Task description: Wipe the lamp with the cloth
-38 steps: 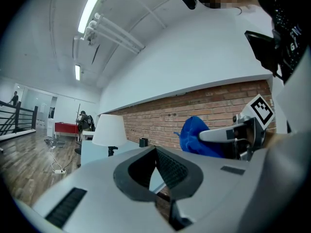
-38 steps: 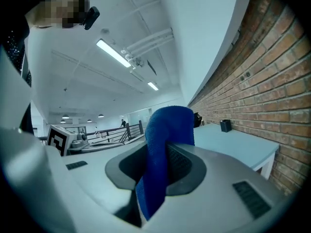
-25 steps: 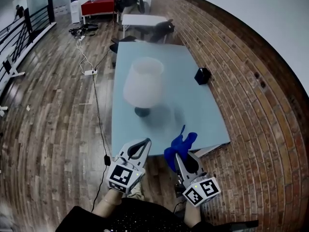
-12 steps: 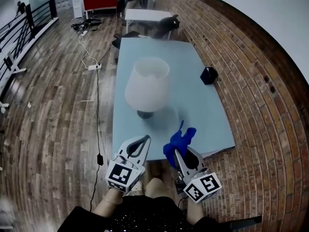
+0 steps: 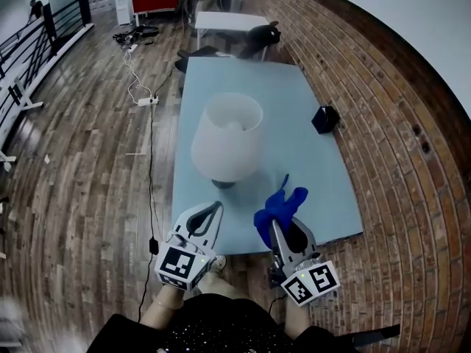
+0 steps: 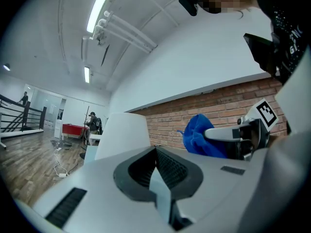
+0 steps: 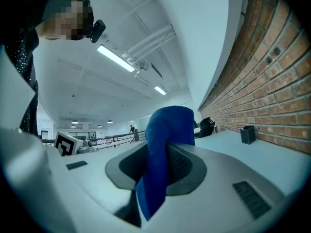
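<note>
The lamp [image 5: 227,140], a white shade on a dark round base, stands upright on the near half of the light blue table [image 5: 313,169], closer to the table's left edge. The blue cloth [image 5: 280,206] hangs at about 4 o'clock from the lamp's base. It is near the lamp but apart from it, with bare tabletop showing between them. The right gripper [image 5: 275,228] is clenched on the cloth. In the right gripper view the fabric [image 7: 163,144] is pinched between the jaws, bunched above them with a tail hanging below. The left gripper [image 5: 213,207] sits at 6 o'clock from the lamp, over the table's near edge and pointing toward the base. Its jaws are pressed together with nothing between them, and in its own view the lampshade [image 6: 122,136] rises just beyond the tips. At 2 o'clock from the lamp a small black box [image 5: 325,119] stands near the table's right edge, beside the brick wall [image 5: 401,134]. At 9 o'clock lies wooden floor [image 5: 77,164], crossed by a cable with a white power strip [image 5: 144,101]. Past the table's far end, at 12 o'clock, stands a white table [image 5: 224,22] bearing a black bag [image 5: 262,34].
</note>
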`<act>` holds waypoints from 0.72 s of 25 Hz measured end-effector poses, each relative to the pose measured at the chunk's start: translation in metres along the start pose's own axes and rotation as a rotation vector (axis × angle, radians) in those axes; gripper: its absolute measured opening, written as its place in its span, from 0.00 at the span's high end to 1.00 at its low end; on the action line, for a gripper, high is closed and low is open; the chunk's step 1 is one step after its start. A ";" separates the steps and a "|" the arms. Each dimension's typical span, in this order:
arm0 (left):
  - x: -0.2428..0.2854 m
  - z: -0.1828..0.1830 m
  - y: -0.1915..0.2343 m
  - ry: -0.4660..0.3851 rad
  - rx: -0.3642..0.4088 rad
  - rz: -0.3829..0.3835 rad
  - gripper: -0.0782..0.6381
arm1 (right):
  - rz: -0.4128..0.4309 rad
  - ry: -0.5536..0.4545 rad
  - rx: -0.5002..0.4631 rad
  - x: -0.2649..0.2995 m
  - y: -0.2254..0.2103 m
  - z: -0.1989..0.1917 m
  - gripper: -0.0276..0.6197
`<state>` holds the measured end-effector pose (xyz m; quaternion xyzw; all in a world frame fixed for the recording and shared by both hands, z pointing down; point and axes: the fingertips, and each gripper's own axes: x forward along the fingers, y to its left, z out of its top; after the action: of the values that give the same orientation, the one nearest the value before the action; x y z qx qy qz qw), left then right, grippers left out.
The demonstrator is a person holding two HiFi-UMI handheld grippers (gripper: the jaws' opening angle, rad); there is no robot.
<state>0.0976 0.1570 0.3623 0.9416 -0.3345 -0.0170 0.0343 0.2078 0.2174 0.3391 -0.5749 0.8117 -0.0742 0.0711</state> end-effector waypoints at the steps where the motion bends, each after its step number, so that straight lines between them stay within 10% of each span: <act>1: 0.005 0.000 0.006 0.004 0.002 0.002 0.88 | -0.006 -0.018 0.007 0.005 -0.005 0.003 0.82; 18: 0.068 0.056 0.130 -0.070 0.051 0.081 0.88 | 0.128 -0.201 -0.044 0.130 -0.041 0.090 0.82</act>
<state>0.0651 0.0106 0.3158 0.9266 -0.3738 -0.0398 -0.0008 0.2210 0.0776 0.2557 -0.5279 0.8370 0.0065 0.1442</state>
